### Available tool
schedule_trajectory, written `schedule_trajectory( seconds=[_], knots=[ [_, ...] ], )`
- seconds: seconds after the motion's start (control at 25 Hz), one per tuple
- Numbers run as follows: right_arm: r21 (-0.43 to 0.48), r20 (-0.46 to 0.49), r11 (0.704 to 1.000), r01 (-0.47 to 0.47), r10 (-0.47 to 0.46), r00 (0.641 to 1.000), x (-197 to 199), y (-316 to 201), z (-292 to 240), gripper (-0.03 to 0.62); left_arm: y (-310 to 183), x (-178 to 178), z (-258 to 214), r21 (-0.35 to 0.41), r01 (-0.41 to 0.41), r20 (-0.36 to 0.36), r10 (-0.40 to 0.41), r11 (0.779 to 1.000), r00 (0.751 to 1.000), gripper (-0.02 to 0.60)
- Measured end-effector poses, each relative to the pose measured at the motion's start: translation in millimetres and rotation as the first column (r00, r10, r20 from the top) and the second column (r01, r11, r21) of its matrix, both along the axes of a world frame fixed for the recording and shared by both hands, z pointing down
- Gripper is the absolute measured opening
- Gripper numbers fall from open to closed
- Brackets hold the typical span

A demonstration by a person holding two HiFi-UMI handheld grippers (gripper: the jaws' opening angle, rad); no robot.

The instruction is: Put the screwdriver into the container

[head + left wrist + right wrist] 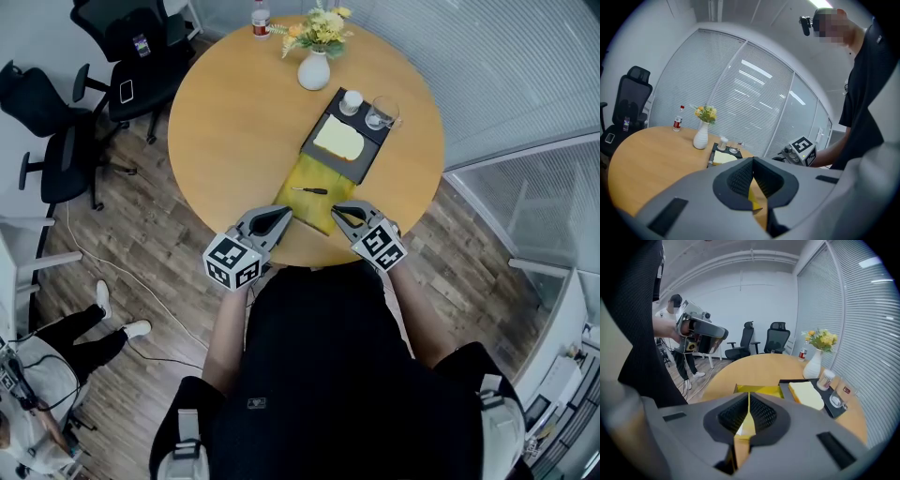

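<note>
Wood flooring and office chairs (122, 47) ring a round tabletop (234, 112), and only the head view shows this from above. A black tray (377, 145) on the tabletop carries a pale yellow slab (339, 138), a cup (352, 101) and a glass (381, 114). Against its near end sits the yellow container (307, 214). A white vase (314, 71) of flowers stands beyond the tray.

The head view alone shows the screwdriver (310, 190), which seems to lie inside the container, though it is small there. Both gripper views have it behind their own fingers.

The left gripper (286, 217) and right gripper (337, 210) hang over the container's near end, one at each side. Each gripper's own view shows its fingers pressed together with nothing between them, and only yellow shows through the slit below.
</note>
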State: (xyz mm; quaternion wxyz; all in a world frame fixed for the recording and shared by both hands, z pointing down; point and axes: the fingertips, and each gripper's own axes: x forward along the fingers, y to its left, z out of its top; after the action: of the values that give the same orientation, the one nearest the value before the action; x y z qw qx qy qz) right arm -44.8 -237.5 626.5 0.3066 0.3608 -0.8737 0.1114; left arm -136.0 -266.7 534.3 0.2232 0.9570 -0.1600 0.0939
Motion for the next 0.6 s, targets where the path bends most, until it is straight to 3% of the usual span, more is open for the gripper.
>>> schedule_trajectory(
  seconds=[0.6],
  knots=[
    [-0.009,0.005,1.000,-0.021,0.021,1.000,-1.3,6.1,3.1,0.009,2.1,-4.8,0.5,0.001,-0.007,0.003,0.007,1.000,1.000,0.005]
  ],
)
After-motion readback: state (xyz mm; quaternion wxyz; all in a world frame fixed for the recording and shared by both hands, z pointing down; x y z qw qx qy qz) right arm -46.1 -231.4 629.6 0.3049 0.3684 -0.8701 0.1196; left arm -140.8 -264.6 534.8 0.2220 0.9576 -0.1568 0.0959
